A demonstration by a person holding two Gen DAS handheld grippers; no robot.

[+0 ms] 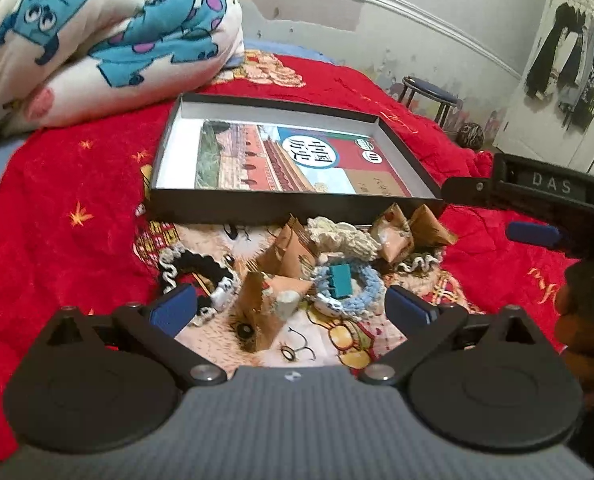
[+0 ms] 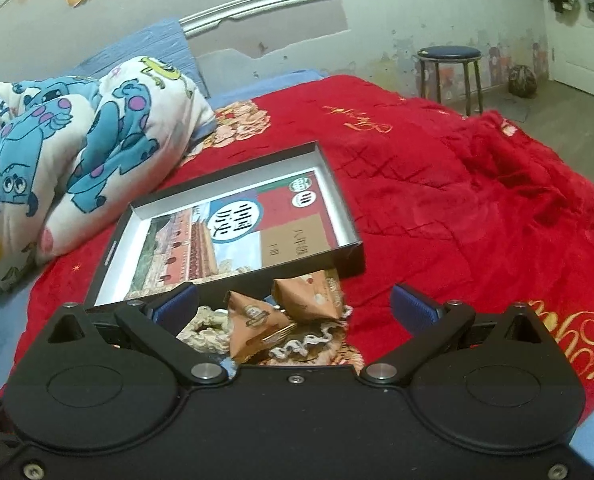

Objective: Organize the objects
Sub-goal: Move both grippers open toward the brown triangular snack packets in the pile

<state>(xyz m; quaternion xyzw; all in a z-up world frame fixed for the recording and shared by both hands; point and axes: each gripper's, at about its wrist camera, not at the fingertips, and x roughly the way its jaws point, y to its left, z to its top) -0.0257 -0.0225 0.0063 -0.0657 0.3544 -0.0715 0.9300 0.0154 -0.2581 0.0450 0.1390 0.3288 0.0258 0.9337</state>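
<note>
A shallow black box (image 1: 289,210) (image 2: 349,258) lies on the red bedspread with a picture-cover book (image 1: 289,160) (image 2: 233,236) flat inside it. In front of the box sits a heap of small things: brown snack packets (image 1: 269,300) (image 2: 257,326), a blue knitted hair tie (image 1: 363,280) with a teal clip (image 1: 341,280) on it, a black hair tie (image 1: 201,270) and a cream one (image 1: 345,236) (image 2: 205,330). My left gripper (image 1: 291,310) hangs open over the heap, a brown packet between its fingers, untouched. My right gripper (image 2: 295,308) is open above two packets; it also shows at the right edge of the left wrist view.
A rolled cartoon-print quilt (image 1: 97,40) (image 2: 73,152) lies left of the box. Red bedspread (image 2: 477,208) stretches to the right. Beyond the bed stand a round stool (image 2: 449,56) and a dark ball (image 2: 521,80) on the floor near a white door.
</note>
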